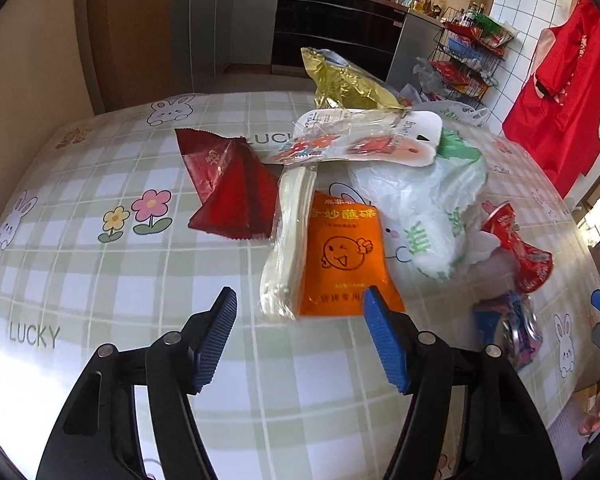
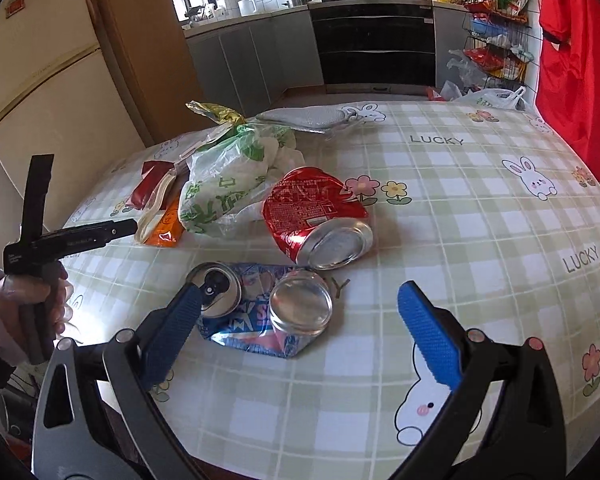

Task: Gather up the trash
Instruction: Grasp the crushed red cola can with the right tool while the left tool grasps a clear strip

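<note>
Two grippers are hanging spread and empty: left gripper point(image 1: 300, 336) is lining up on the orange packet point(image 1: 346, 256) at lower centre, right gripper point(image 2: 300, 332) over the crushed blue can point(image 2: 260, 312).

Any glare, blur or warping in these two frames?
Left wrist view: strong fisheye bowing of the tablecloth, white glare at the lower left, crushed blue can smeared. Right wrist view: same warping, glare beside the crushed blue can, crushed red can sharp.
</note>
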Demonstrator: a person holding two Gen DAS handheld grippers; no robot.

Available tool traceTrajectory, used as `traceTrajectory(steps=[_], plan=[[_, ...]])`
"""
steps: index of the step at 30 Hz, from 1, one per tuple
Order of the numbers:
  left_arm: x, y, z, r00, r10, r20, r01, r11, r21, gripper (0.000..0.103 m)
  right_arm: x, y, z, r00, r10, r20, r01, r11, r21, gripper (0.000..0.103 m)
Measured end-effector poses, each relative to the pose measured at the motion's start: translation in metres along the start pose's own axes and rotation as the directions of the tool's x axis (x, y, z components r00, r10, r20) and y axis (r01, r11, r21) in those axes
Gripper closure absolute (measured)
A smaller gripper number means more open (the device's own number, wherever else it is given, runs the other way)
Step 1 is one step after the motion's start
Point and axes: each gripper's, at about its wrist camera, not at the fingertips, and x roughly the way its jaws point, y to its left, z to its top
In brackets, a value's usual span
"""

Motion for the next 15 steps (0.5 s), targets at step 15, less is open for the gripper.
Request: traceTrajectory(steps=[15], plan=[[0.04,0.014,0.017,0.998,0.011,-0.056,-0.014,0.999,-0.041,0.08,0.07,0.005,0.039,0.991,-0.081,-0.107,0.059,0.979,-0.196,0.006]])
